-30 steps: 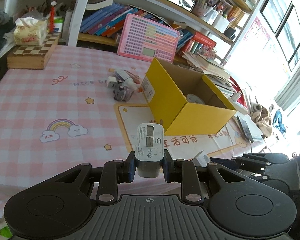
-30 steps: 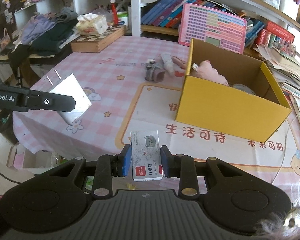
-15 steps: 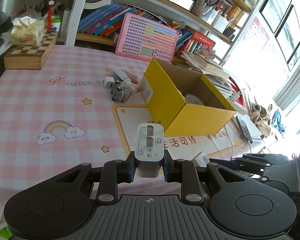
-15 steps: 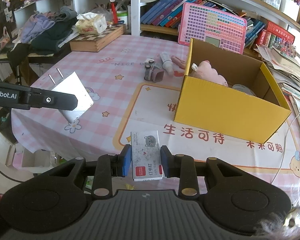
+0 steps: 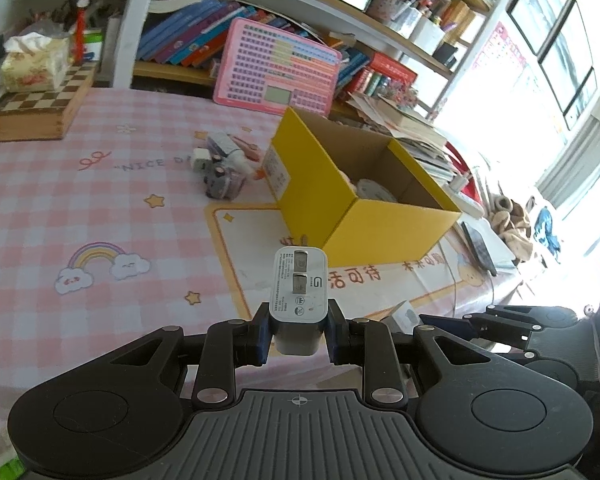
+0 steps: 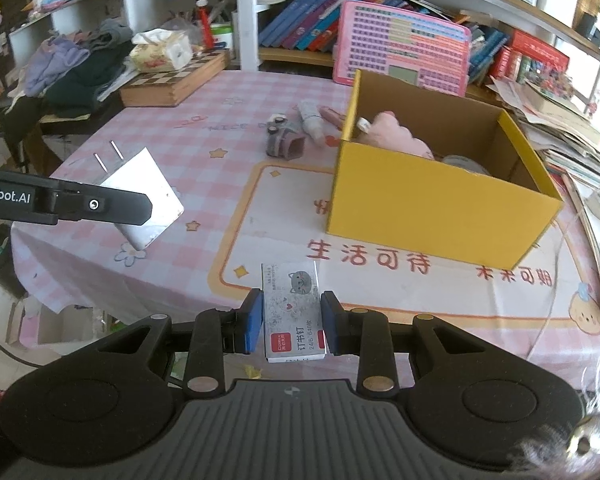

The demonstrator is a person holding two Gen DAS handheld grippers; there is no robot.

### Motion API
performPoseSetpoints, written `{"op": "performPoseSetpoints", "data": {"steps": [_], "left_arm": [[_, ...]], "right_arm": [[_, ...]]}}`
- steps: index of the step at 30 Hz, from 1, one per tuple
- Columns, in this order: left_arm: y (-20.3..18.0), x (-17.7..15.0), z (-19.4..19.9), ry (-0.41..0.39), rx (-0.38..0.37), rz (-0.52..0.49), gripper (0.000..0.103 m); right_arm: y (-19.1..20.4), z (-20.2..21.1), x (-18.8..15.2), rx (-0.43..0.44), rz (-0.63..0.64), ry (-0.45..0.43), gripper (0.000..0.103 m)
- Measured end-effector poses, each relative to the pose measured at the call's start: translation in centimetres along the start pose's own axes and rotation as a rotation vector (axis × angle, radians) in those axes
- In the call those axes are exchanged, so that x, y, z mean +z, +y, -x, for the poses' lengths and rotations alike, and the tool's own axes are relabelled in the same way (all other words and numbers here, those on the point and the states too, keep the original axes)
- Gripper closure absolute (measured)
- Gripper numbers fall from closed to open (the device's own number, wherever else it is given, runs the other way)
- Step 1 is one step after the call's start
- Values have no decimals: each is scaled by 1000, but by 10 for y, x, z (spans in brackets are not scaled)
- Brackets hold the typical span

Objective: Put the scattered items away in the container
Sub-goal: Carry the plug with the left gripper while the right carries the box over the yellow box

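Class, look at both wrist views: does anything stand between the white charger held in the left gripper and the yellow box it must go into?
Nothing visible does. The left gripper holds the white charger above the tablecloth, and only bare cloth lies between it and the yellow box. The box's top is open; the small clutter sits off to its left.

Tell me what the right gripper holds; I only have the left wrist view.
Observer: The right gripper is shut on a staple box with a grey cat on its label.
Operator: Report what's in the yellow box.
Observer: In the yellow box, a pink plush lies at the left end as the right wrist view shows it, with a grey round item beside it.
Operator: Check my charger from the side.
Observer: The left gripper holds the charger tilted, above the table's edge, with its two prongs out.
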State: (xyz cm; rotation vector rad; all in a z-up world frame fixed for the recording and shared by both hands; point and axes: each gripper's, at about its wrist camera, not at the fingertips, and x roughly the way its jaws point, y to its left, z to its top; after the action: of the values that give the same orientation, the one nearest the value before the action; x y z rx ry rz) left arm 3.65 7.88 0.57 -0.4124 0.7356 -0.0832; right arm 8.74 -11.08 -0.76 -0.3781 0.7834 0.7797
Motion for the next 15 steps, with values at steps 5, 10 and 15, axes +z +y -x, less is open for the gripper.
{"op": "performPoseSetpoints", "data": {"steps": [5, 10, 15], "left_arm": [[-12, 3, -9, 20, -35, -46, 78], [-22, 4, -12, 28, -55, -79, 78], [-23, 3, -11, 30, -54, -80, 78]], "right_arm": [[-15, 7, -5, -41, -63, -8, 74], [-32, 15, -8, -79, -131, -18, 74], [-35, 15, -11, -76, -140, -9, 74]]}}
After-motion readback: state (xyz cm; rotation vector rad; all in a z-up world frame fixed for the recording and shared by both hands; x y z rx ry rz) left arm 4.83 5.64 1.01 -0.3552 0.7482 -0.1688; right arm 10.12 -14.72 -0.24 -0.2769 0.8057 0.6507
